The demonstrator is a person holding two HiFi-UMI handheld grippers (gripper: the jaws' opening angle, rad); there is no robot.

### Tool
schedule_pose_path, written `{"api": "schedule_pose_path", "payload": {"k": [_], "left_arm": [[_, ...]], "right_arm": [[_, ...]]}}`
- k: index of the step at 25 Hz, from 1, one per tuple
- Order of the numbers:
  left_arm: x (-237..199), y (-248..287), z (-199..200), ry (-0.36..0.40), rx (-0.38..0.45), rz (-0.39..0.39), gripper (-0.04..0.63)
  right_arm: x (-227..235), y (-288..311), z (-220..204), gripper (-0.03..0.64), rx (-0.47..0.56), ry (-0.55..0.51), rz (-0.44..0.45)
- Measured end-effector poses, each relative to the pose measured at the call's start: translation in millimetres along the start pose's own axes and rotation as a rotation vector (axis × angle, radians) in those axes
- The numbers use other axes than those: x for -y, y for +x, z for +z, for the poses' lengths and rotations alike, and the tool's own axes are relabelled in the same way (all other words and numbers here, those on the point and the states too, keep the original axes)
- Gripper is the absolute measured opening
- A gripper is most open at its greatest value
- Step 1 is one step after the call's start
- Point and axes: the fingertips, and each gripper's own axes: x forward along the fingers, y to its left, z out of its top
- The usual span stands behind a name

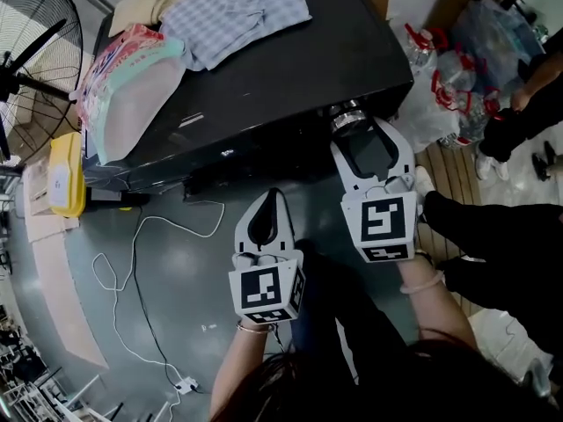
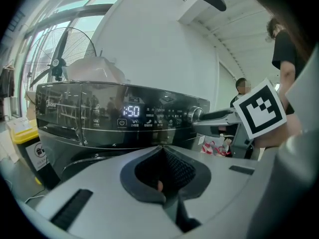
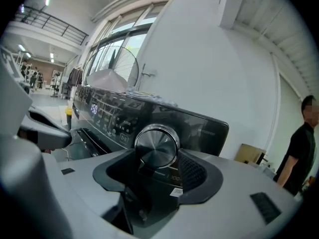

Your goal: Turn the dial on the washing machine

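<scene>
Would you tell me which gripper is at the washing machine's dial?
The right gripper: its open fingers flank the silver dial; the left gripper hangs back, shut.

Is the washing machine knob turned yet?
Probably not yet. Done: the display is lit and the right claw is at the dial. In hand: its jaws sit open either side, not pinching. Left: squeeze and twist.
</scene>
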Motion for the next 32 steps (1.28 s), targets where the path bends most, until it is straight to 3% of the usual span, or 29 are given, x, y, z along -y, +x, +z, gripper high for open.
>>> {"api": "schedule_pose_path", "payload": {"k": [8, 11, 16, 18, 20, 24, 28, 32], "left_arm": [[1.8, -2.1, -5.1, -0.009, 0.003, 0.008, 0.014], [-0.6, -4.1, -5.0, -0.009, 0.009, 0.02, 0.014], [-2.5, -8.5, -5.2, -0.003, 0.007, 0.031, 0.014], [-2.7, -11.5, -5.4, 0.0, 0.005, 0.035, 0.014], [-2.7, -14.6, -5.5, 0.005, 0.002, 0.036, 0.014], [-4.1, -18.4, -7.2, 0.007, -0.005, 0.04, 0.015], [-2.6, -17.5, -8.2, 0.008, -0.009, 0.038, 0.014], [1.1, -17.2, -8.8, 0.008, -0.007, 0.031, 0.014]], "right_arm": [[2.9, 0.4, -3.8, 0.284, 0.009, 0.301, 0.045], [2.8, -0.1, -3.9, 0.284, 0.015, 0.358, 0.057], [3.5, -0.6, -3.1, 0.287, 0.017, 0.317, 0.055], [0.9, -1.3, -1.6, 0.289, 0.01, 0.241, 0.05], [-3.1, -1.9, 0.3, 0.336, -0.003, 0.14, 0.044], [-6.8, -3.7, 5.1, 0.339, 0.003, -0.025, 0.017], [-1.5, -3.7, 7.5, 0.285, 0.013, -0.002, -0.007], [0.8, -3.8, 6.3, 0.287, 0.014, 0.104, 0.005]]}}
